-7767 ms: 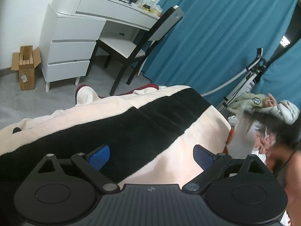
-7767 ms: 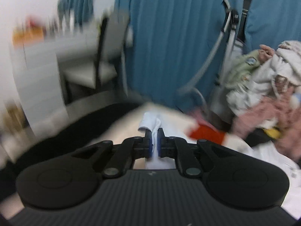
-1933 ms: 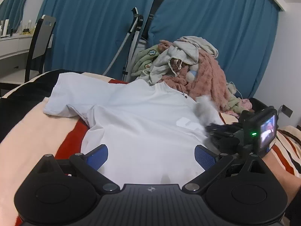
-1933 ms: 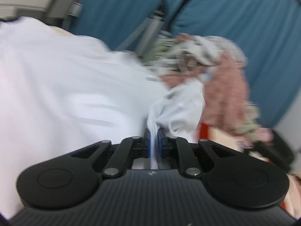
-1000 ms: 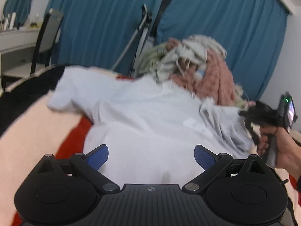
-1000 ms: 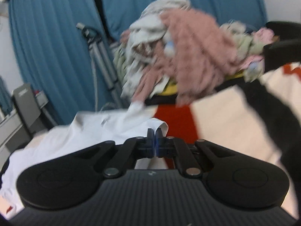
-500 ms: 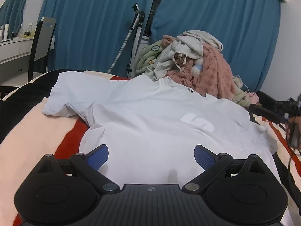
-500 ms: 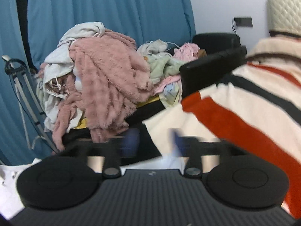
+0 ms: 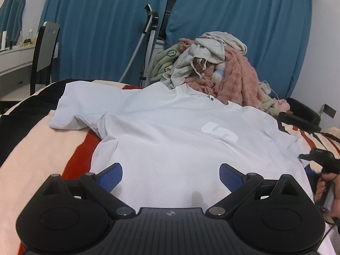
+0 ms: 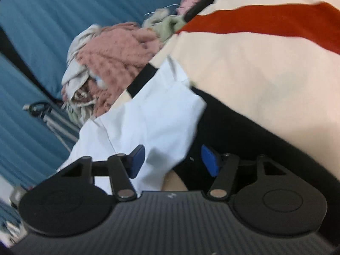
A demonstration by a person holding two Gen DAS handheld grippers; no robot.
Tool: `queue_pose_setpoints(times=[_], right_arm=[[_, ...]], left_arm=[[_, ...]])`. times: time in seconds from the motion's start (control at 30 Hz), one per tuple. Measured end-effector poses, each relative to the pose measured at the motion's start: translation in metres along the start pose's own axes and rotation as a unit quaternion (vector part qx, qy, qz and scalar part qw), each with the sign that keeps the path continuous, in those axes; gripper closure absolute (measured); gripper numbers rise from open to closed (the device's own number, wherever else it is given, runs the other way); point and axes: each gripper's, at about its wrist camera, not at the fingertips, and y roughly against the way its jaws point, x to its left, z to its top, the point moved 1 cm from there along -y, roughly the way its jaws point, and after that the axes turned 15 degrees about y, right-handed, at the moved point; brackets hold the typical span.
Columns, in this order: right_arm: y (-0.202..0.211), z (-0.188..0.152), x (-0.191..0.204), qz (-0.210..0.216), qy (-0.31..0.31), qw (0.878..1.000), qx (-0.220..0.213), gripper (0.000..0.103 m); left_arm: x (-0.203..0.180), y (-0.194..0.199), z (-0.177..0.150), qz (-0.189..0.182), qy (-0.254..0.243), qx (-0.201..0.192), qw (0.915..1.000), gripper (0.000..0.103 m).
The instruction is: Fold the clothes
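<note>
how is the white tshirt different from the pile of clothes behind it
The white t-shirt is one garment spread flat, front up, on the striped blanket; the clothes pile is many garments heaped and crumpled. The t-shirt is plain pale with a white logo; the pile mixes pink, green and beige. Both are unfolded.

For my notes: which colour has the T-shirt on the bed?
Pale grey-white T-shirt, clearest in the left wrist view.

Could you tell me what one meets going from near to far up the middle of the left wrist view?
left gripper → white T-shirt → pile of clothes → blue curtains
</note>
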Motion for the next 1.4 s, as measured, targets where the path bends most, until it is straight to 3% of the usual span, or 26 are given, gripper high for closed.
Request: queue_pose_setpoints(times=[0.07, 0.2, 0.27, 0.37, 0.43, 0.47, 0.53, 0.6, 0.63, 0.73, 0.87, 1.07, 1.23, 1.4], right_arm=[[-0.009, 0.006, 0.002, -0.024, 0.025, 0.999, 0.001, 0.096], [-0.005, 0.025, 0.008, -0.074, 0.09, 0.993, -0.026, 0.099], [-0.005, 0.031, 0.001, -0.099, 0.117, 0.988, -0.016, 0.099], [-0.007, 0.036, -0.01, -0.115, 0.145, 0.983, 0.009, 0.096], [0.005, 0.039, -0.01, -0.105, 0.143, 0.984, 0.006, 0.095], [0.017, 0.04, -0.006, -0.095, 0.144, 0.985, 0.003, 0.093], [0.046, 0.04, 0.007, -0.078, 0.154, 0.985, -0.004, 0.073], [0.076, 0.039, 0.02, -0.062, 0.164, 0.985, -0.011, 0.016], [0.091, 0.039, 0.026, -0.054, 0.169, 0.984, -0.014, 0.011], [0.139, 0.037, 0.047, -0.026, 0.185, 0.982, -0.024, 0.014], [0.232, 0.014, 0.092, 0.004, 0.227, 0.973, -0.047, 0.014], [0.357, -0.045, 0.133, 0.03, 0.281, 0.954, -0.096, 0.014], [0.404, -0.084, 0.131, 0.052, 0.29, 0.951, -0.092, 0.014], [0.424, -0.082, 0.113, 0.057, 0.247, 0.96, -0.116, 0.014]], left_arm=[[0.0, -0.003, -0.001, 0.006, -0.003, 0.002, 1.0, 0.004], [-0.001, -0.011, -0.002, 0.009, -0.003, 0.01, 0.9999, 0.004], [-0.001, -0.014, -0.001, 0.005, 0.001, 0.012, 0.9999, 0.004], [0.0, -0.017, 0.0, 0.001, 0.0, 0.014, 0.9999, 0.004], [-0.001, -0.017, 0.001, -0.001, -0.002, 0.014, 0.9999, 0.004], [-0.002, -0.015, 0.001, -0.003, -0.004, 0.012, 0.9999, 0.004], [-0.003, -0.011, 0.002, -0.006, -0.012, 0.006, 0.9999, 0.004], [-0.004, -0.005, 0.002, -0.011, -0.014, 0.006, 0.9998, 0.004], [-0.004, -0.002, 0.003, -0.015, -0.014, 0.008, 0.9998, 0.004], [0.0, 0.01, 0.003, -0.043, 0.004, 0.022, 0.9988, 0.004], [0.001, 0.026, 0.002, -0.048, 0.006, 0.038, 0.9981, 0.004], [-0.006, 0.06, -0.007, -0.076, -0.021, 0.058, 0.9952, 0.004], [-0.018, 0.093, -0.033, -0.1, -0.052, 0.098, 0.9888, 0.007], [-0.055, 0.121, -0.074, -0.146, -0.107, 0.132, 0.9747, 0.01]])
